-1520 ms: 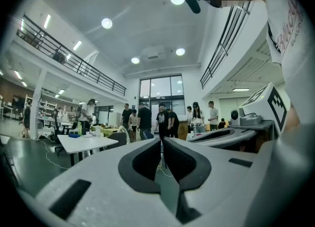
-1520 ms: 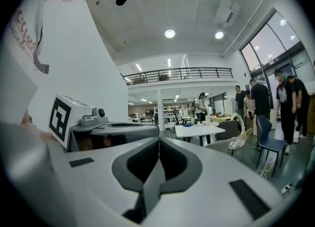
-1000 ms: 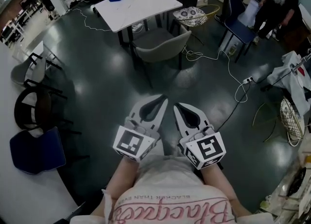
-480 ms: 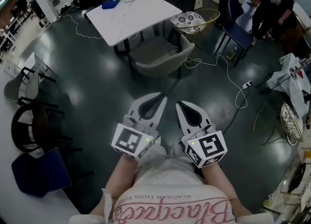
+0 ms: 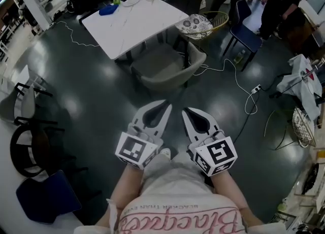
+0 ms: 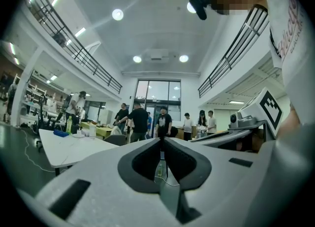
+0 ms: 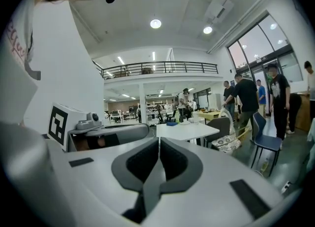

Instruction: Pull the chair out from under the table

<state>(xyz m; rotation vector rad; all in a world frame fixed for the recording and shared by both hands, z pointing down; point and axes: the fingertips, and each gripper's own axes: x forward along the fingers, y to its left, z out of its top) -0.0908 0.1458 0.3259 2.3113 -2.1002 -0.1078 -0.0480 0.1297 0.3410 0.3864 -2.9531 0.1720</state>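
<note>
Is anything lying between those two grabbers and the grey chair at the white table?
Nothing visible does. Only bare dark floor separates the left gripper and right gripper from the grey upholstered chair. A white cable trails on the floor beside the chair, on the right gripper's side, not across that path.

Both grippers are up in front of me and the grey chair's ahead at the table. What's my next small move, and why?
Probably step closer to the grey chair and open both jaws. The left gripper and right gripper are shut and empty, well short of the chair's backrest, and the chair sits tucked in at the white table.
</note>
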